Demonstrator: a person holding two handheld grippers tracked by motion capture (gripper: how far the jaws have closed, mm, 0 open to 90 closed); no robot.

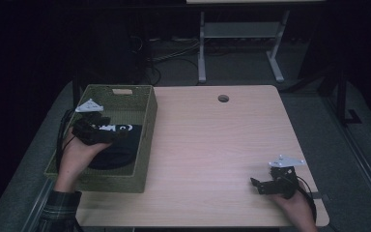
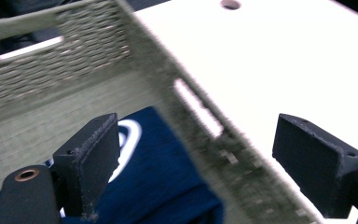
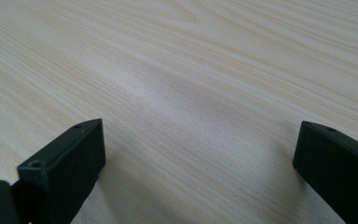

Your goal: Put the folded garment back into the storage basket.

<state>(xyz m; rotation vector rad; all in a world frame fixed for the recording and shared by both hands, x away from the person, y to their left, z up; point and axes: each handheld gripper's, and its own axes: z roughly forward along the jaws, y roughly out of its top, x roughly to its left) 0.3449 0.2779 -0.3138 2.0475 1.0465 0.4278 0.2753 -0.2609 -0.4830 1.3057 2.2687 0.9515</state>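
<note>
A woven olive basket (image 1: 147,126) stands on the left part of the light wood table (image 1: 212,140). Inside it lies a dark navy cloth (image 1: 118,151) with a white print. My left gripper (image 1: 117,131) hovers over the basket, open, with nothing between its pads. In the left gripper view its jaws (image 2: 196,135) straddle the basket's right wall (image 2: 191,100), one over the cloth (image 2: 158,177) and one over the table. My right gripper (image 1: 256,185) rests near the table's front right corner, open, with bare wood (image 3: 191,60) between its jaws (image 3: 200,140).
A round cable hole (image 1: 223,98) sits near the table's far edge. Beyond the table stand the white legs of another desk (image 1: 202,53) with cables (image 1: 174,55) on the dark floor. The basket's left side overhangs the table's left edge.
</note>
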